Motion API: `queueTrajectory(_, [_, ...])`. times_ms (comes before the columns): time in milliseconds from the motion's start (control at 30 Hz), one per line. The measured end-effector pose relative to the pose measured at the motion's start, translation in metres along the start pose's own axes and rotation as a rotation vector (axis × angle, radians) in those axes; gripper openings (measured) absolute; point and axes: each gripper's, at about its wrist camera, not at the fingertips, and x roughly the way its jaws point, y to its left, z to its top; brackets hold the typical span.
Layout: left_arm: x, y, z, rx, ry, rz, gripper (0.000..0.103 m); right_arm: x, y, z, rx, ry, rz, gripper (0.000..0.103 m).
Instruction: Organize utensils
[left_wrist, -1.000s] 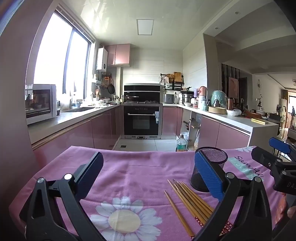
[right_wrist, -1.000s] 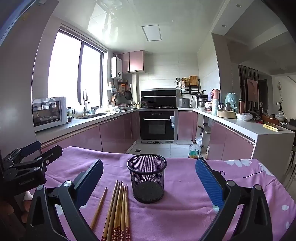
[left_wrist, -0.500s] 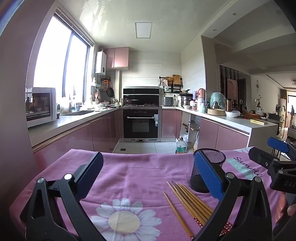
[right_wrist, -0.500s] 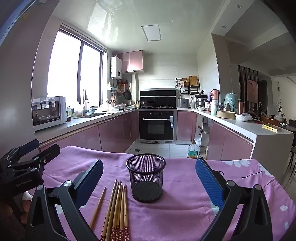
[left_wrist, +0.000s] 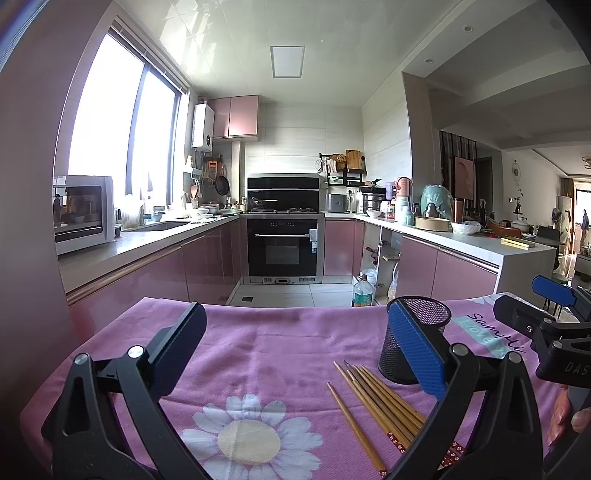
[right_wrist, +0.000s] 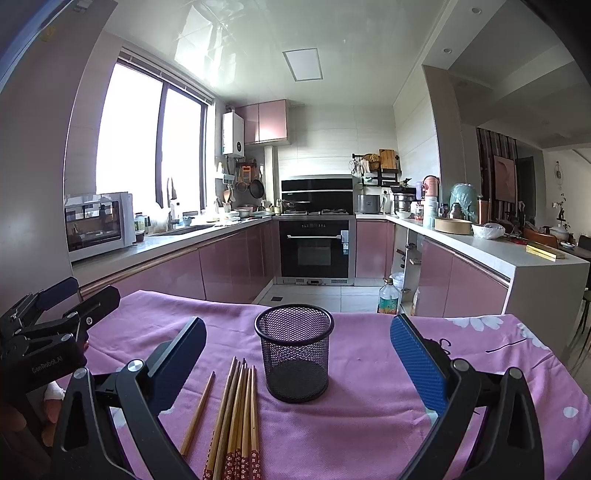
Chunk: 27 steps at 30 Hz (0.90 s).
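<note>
Step judged: start of task, nothing yet picked. Chopsticks (right_wrist: 236, 417) were laid flat in bundle on pink tablecloth (right_wrist: 369, 424), one stick slightly apart to left, all just beside mesh holder (right_wrist: 294, 352). Holder stood upright, apparently empty, though mesh made that hard to confirm.

Next move judged: one gripper to be lowered onto bundle, stick pinched, tipped upright, dropped into holder.

Left gripper (left_wrist: 295, 350): jaws spread wide, nothing held or touched. Right gripper (right_wrist: 297, 363): jaws likewise spread wide, held above cloth, holder framed between them, no contact.

Mesh cup (right_wrist: 294, 354) upright beside chopsticks (right_wrist: 236, 417) (right gripper (right_wrist: 298, 360) jaws apart)
</note>
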Motion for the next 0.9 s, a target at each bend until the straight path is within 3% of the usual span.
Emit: queueTrajectory(900, [-0.0008, -0.0014, -0.0023, -0.004, 0.006, -0.005, 0.097, 0.0040, -0.0008, -0.0022, 0.002, 0.000, 0.000, 0.097])
